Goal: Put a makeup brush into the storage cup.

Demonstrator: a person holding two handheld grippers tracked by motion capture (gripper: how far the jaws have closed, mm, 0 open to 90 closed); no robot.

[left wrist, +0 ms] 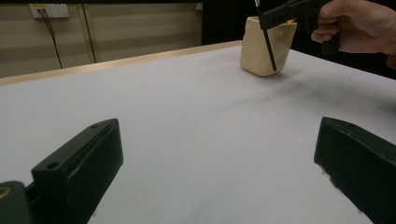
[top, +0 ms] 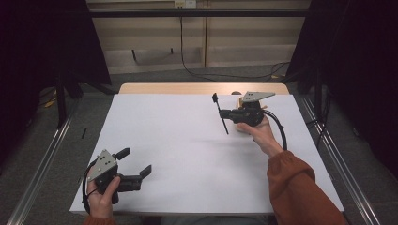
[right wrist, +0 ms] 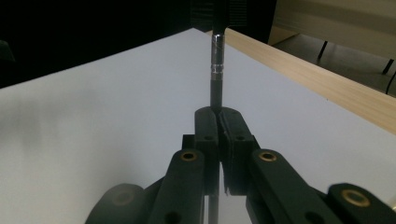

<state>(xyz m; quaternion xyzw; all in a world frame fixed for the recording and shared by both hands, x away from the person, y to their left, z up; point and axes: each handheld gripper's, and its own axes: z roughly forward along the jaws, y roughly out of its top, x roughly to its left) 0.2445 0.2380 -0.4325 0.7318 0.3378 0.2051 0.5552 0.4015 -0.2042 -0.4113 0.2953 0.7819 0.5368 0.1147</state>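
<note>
The right gripper is clamped on a thin black brush, held above the white table near its far edge, just beside a cream holder. The left gripper is rested at the near left corner, jaws apart, nothing between them.

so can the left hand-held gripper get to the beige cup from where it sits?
Probably yes. The left hand-held gripper is open, holds nothing, and bare white tabletop lies between it and the beige cup. The right hand-held gripper, shut on a thin black stick, crowds the cup.
</note>
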